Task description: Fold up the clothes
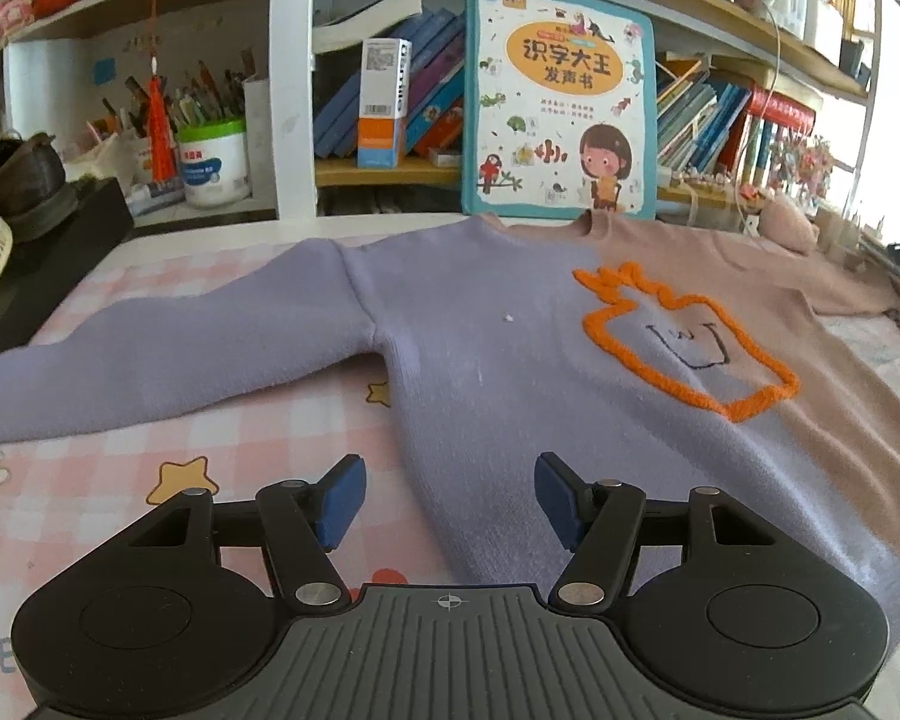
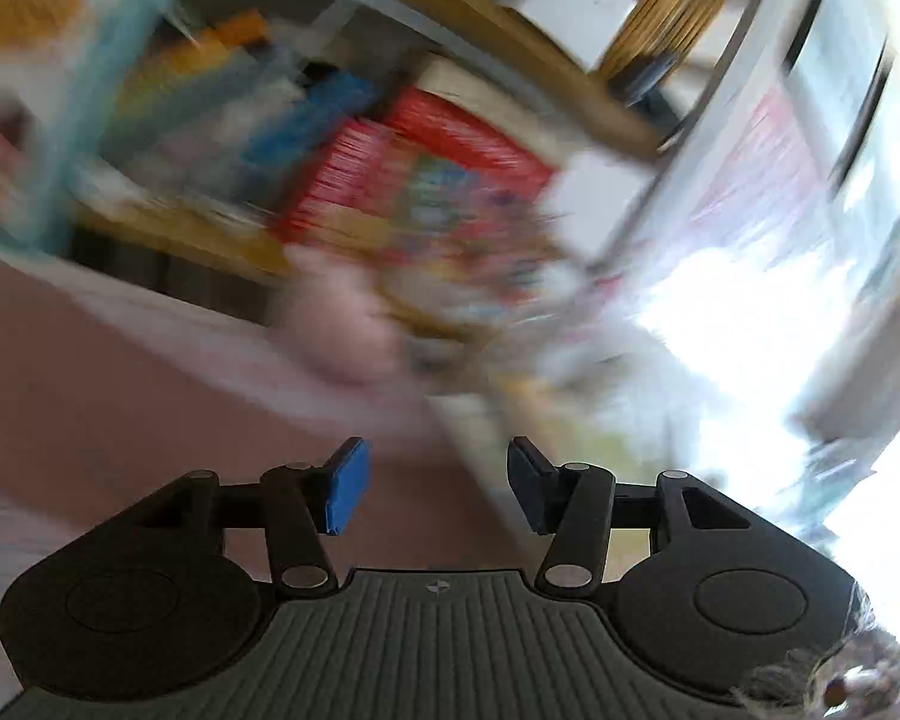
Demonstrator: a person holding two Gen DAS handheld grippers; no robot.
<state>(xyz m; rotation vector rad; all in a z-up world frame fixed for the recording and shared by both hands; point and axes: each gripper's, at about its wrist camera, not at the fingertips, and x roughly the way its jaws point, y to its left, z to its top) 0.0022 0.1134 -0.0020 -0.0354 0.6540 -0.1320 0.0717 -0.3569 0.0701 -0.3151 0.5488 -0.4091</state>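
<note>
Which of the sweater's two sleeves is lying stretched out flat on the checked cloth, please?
The lilac sleeve, stretched flat leftward from the sweater; the brownish-pink sleeve runs off toward the far right edge.

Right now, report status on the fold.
Left hand-held gripper open, above sweater hem. Right hand-held gripper open, view blurred. Sweater flat, unfolded. Nothing on it.

Sweater (image 1: 498, 324) lilac and dusty pink, orange outline motif (image 1: 684, 336); cloth (image 1: 222, 438) pink-checked, yellow stars; pads (image 1: 345, 501) blue.
</note>
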